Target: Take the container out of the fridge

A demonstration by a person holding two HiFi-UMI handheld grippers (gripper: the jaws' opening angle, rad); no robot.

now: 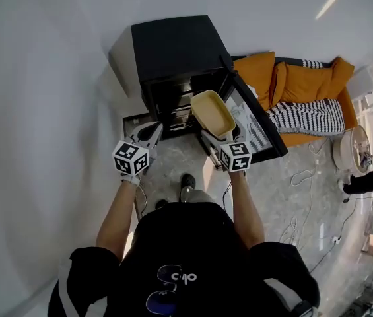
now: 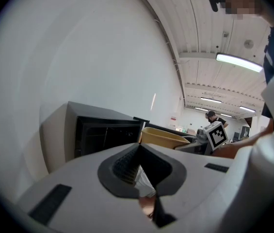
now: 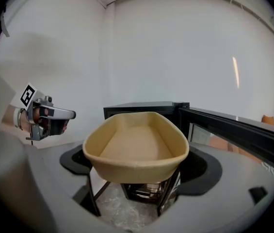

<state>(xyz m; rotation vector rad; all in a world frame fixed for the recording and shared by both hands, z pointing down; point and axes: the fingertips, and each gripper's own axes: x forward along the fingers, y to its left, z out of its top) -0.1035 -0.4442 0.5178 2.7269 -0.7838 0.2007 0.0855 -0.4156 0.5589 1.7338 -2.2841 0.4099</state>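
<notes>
Container [image 3: 136, 147]: tan, oblong, empty, level, just outside the fridge [image 1: 173, 51] opening. Fridge: black, low cabinet, door [image 1: 255, 131] swung fully open

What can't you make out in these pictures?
Fridge interior: head view, too dark and small; right gripper view, the container blocks most of it.
Door shelf contents: head view, partly behind container and right gripper.
Container's underside: faces away in every view.

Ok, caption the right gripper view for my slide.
Right gripper holds the empty container in front of the open fridge, left gripper at left.
</notes>
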